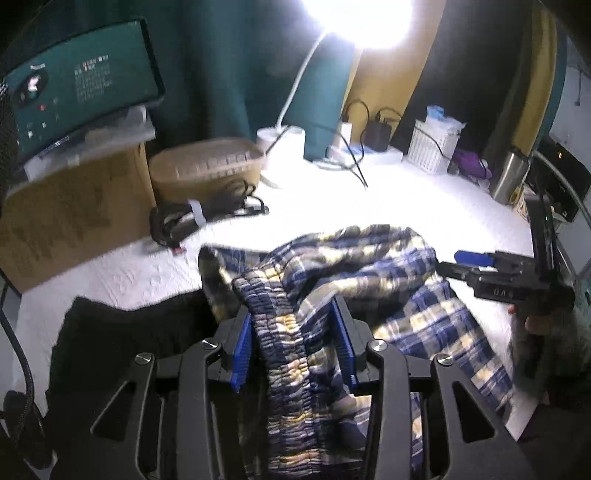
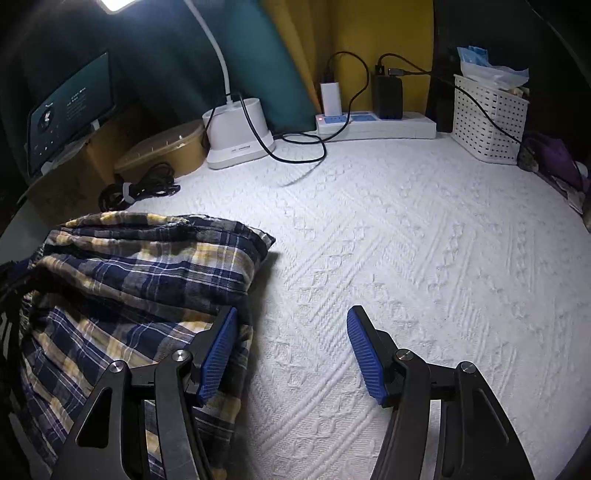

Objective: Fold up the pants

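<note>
white textured bedspread [image 2: 406,240] under a glaring gooseneck lamp [image 2: 240,125], teal curtain [image 2: 177,55] and yellow wall [image 2: 384,33] behind, power strip [image 2: 376,125] and white basket [image 2: 487,118] along the back edge, monitor [image 1: 77,85] on a cardboard box [image 1: 74,206] at left

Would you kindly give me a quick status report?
Left gripper clamped on plaid pants waistband. Right gripper open, empty. Pants bunched, unfolded. Black garment beside them.

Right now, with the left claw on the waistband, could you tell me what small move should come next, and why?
Probably bring the right claw left and close it on the plaid pants. It stands open over bare white bedspread, while the left claw alone grips the waistband.
</note>
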`<state>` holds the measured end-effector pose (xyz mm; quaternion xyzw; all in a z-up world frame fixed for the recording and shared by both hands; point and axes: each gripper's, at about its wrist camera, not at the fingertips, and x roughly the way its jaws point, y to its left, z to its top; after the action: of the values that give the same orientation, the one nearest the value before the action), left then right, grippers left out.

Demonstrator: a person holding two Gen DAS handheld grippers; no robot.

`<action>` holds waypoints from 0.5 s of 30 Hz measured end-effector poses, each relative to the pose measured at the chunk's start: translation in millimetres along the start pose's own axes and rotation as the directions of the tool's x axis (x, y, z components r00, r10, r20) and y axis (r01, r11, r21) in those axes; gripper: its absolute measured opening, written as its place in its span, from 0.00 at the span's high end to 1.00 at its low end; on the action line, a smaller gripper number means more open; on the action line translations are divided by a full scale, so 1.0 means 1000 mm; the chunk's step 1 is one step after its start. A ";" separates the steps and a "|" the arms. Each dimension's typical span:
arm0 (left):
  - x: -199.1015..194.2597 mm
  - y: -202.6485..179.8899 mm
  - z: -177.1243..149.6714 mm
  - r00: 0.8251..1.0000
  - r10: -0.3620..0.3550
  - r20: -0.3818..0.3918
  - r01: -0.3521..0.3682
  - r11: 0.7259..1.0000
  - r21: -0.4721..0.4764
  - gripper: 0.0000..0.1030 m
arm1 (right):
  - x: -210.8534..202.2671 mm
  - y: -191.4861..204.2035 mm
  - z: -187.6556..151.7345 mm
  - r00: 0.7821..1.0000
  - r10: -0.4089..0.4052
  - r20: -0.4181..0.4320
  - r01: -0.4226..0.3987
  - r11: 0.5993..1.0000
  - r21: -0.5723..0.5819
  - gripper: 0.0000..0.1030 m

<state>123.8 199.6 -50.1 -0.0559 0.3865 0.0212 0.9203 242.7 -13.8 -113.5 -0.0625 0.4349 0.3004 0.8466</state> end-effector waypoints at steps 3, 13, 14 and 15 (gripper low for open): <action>0.004 0.001 0.006 1.000 0.014 0.001 -0.014 1.000 0.000 0.61 | -0.002 -0.001 0.002 1.000 0.002 0.006 -0.002 1.000 0.006 0.39; 0.026 0.011 0.012 0.999 0.038 -0.035 -0.038 0.999 0.004 0.61 | 0.006 0.002 0.015 1.000 0.018 0.012 -0.018 1.000 0.003 0.39; 0.030 0.013 0.012 0.998 0.037 -0.043 -0.038 0.999 -0.001 0.61 | 0.009 0.002 0.017 1.000 0.019 0.010 -0.019 1.000 0.001 0.39; 0.033 0.016 0.011 0.998 0.037 -0.052 -0.038 0.999 -0.008 0.61 | 0.011 0.002 0.018 1.000 0.021 0.008 -0.021 1.000 0.000 0.39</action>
<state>153.6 216.4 -66.9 -0.0533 0.4109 0.0387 0.9093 259.0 -0.3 -110.4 -0.0566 0.4323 0.3095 0.8450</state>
